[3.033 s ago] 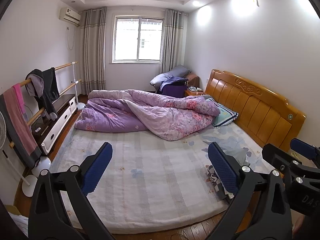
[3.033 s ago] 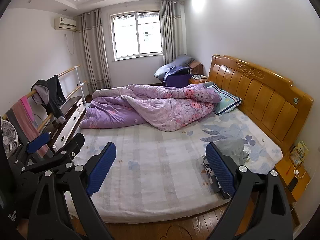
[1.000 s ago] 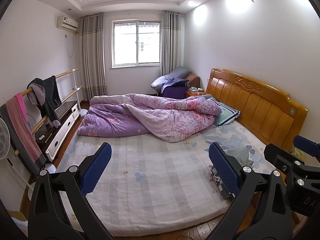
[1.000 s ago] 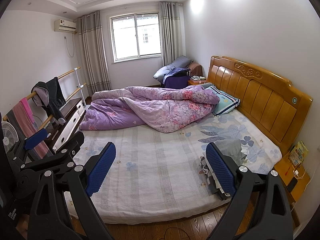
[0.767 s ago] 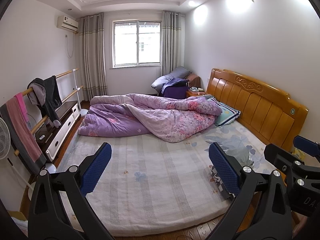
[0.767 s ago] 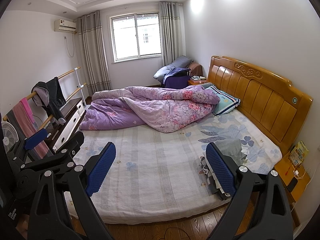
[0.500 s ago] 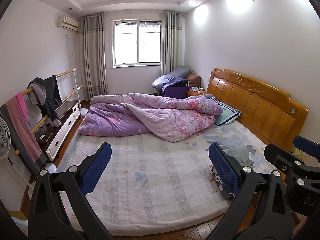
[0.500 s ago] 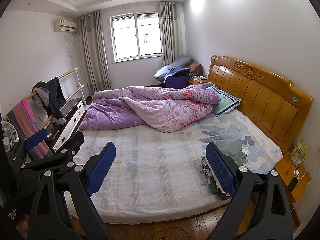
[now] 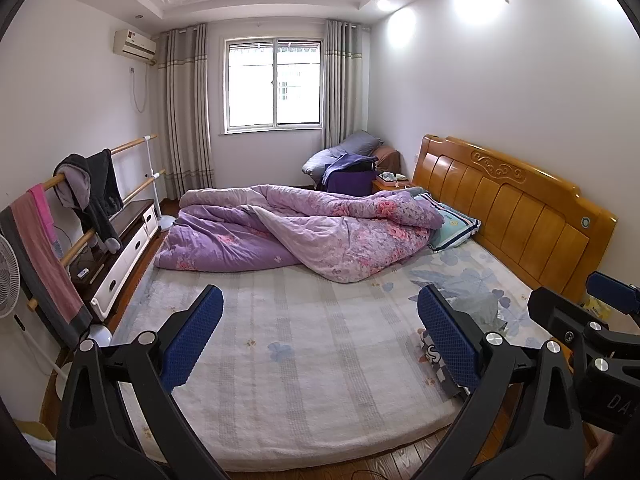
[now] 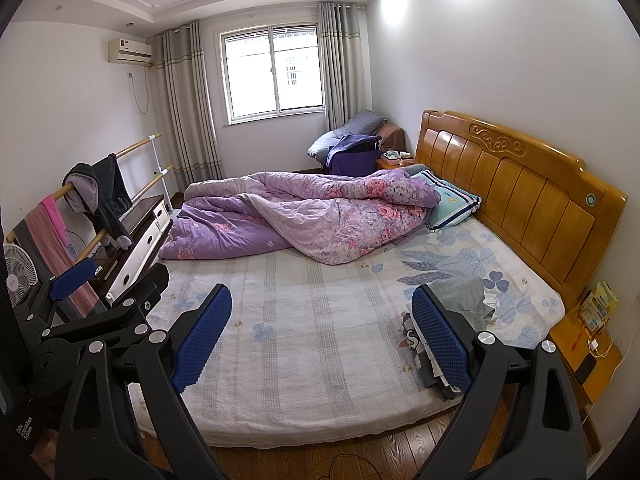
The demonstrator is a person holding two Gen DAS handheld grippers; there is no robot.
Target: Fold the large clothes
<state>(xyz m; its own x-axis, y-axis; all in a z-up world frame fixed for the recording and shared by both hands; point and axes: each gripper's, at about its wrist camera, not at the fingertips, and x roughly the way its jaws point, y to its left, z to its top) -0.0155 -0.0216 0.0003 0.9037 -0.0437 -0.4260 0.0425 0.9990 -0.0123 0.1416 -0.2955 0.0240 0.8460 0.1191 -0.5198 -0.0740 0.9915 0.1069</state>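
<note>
A small stack of clothes with a grey garment on top (image 10: 464,300) lies near the bed's front right corner; it also shows in the left wrist view (image 9: 476,308), partly hidden by a finger. My left gripper (image 9: 318,340) is open and empty, held above the floor at the bed's front edge. My right gripper (image 10: 320,336) is open and empty beside it. Each gripper appears at the edge of the other's view.
The bed (image 10: 304,352) has a pale striped sheet. A crumpled purple quilt (image 10: 304,212) lies across its far half, a pillow (image 10: 452,200) by the wooden headboard (image 10: 520,188). A rack with hanging clothes (image 9: 88,188) and a fan (image 10: 18,276) stand left. A nightstand (image 10: 588,340) stands right.
Both views have risen and pulled back slightly since three seconds ago. In the last second nothing has visibly moved.
</note>
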